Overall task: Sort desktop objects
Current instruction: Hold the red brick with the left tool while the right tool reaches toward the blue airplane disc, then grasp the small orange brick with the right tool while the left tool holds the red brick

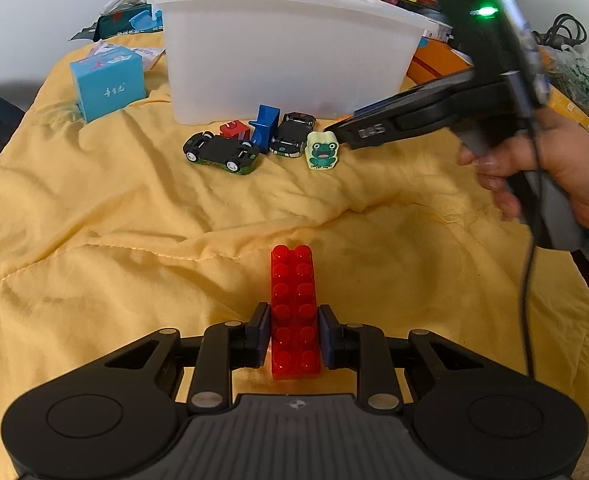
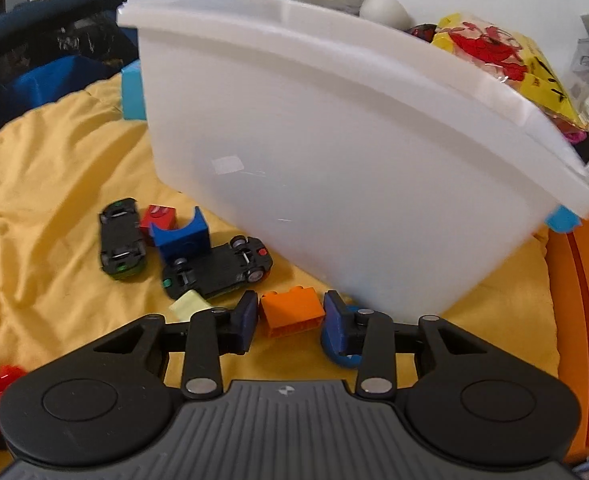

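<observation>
My left gripper (image 1: 294, 330) is shut on a long red brick (image 1: 294, 300) that points forward above the yellow cloth (image 1: 94, 240). My right gripper (image 2: 290, 316) has its fingers on both sides of an orange brick (image 2: 290, 310) in front of the white bin (image 2: 334, 160); whether they press it I cannot tell. In the left wrist view the right gripper (image 1: 342, 134) reaches in from the right beside a frog eraser (image 1: 321, 150). Two overturned toy cars (image 1: 222, 152) (image 1: 292, 132), a blue block (image 1: 264, 124) and a small red block (image 1: 234, 130) lie by the bin (image 1: 286, 52).
A light blue box (image 1: 108, 84) stands left of the bin. A blue round piece (image 2: 340, 352) lies under the right gripper's right finger. An orange surface (image 2: 574, 320) is at the right. Bags and clutter lie behind the bin.
</observation>
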